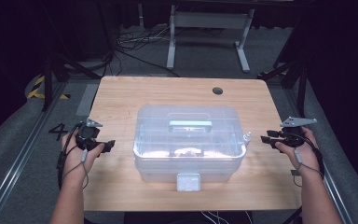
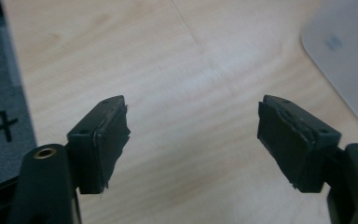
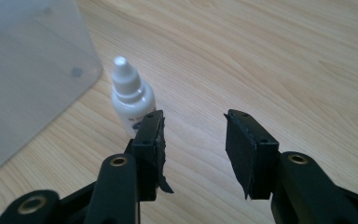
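Dropper bottle [image 3: 131, 100] upright, nozzle up, beside box [image 1: 189, 140]; right hand-held gripper [image 3: 193, 142] spread, left hand-held gripper [image 2: 193, 140] spread

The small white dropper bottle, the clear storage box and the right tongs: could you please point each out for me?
small white dropper bottle [image 3: 131, 100]: right gripper view, on its shoulder.
clear storage box [image 1: 158, 122]: high view, on its lid.
right tongs [image 3: 193, 140]: right gripper view, midway between the open fingertips.

Both forearms reach in from below, the left tongs [image 1: 103, 144] and right tongs [image 1: 266, 139] each held with jaws parted, pointing inward.
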{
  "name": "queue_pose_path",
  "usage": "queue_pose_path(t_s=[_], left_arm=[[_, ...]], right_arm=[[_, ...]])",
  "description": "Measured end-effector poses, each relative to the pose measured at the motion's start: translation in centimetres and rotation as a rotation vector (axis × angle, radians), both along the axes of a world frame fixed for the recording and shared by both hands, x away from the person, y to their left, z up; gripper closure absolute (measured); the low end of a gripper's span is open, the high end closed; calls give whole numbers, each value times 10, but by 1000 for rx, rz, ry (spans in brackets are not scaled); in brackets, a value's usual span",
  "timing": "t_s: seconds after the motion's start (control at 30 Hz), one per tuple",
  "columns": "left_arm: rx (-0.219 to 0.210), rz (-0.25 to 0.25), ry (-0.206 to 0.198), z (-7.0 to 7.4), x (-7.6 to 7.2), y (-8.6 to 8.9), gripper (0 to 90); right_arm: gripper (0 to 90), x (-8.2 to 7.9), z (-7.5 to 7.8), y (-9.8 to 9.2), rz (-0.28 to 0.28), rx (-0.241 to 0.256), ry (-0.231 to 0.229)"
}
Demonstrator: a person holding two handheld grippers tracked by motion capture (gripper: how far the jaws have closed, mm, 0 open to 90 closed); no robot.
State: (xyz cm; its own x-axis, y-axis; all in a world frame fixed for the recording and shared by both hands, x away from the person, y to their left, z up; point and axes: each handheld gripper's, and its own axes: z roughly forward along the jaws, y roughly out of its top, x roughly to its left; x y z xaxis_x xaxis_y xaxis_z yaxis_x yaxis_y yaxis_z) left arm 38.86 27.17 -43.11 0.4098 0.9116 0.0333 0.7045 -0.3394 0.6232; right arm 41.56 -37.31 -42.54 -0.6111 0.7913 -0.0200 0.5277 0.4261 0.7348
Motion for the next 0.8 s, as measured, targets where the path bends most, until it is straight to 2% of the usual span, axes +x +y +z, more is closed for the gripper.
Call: queue_pose_path(t_s=[0.03, 0.07, 0.17, 0.23, 0.27, 0.3, 0.33, 0.43, 0.53, 0.6, 0.7, 0.73, 0.77, 0.8], left_arm=[[-10, -3, 18, 2, -3, 0, 334], [-16, -7, 37, 2, -3, 1, 318], [-37, -8, 45, 6, -5, 1, 309], [-47, -34, 49, 7, -5, 1, 282], [-67, -35, 65, 7, -5, 0, 261], [-70, -60, 71, 6, -5, 0, 248], [-72, -63, 71, 5, -5, 0, 246], [-53, -50, 72, 5, -5, 0, 266], [-33, -72, 66, 9, -6, 0, 353], [-33, -77, 64, 11, -7, -1, 401], [-38, -105, 60, 19, -8, -5, 418], [-30, -124, 52, 24, -8, -7, 418], [-13, -160, 46, 30, -8, -8, 416], [-23, -159, 36, 35, -9, -11, 416]], right_arm=[[574, -1, 1, 2, 8, 1, 2], [570, -1, 1, 3, 12, -4, 1], [566, -1, 2, 4, 12, -13, -9], [562, -1, 3, 4, 11, -11, -13], [566, -1, 3, 3, 7, -12, -11], [570, -1, 3, 3, 6, -12, -10], [573, -1, 3, 1, 6, -11, -5], [569, -2, 3, -1, -6, -13, 9], [550, -3, 5, -2, -19, -9, 18], [549, -3, 5, -1, -3, 5, 29], [540, -4, 5, 1, -7, 13, 53], [540, -5, 6, 2, -9, 16, 78], [516, -5, 6, 3, 1, 16, 80], [470, -5, 6, 3, 13, 24, 65]])
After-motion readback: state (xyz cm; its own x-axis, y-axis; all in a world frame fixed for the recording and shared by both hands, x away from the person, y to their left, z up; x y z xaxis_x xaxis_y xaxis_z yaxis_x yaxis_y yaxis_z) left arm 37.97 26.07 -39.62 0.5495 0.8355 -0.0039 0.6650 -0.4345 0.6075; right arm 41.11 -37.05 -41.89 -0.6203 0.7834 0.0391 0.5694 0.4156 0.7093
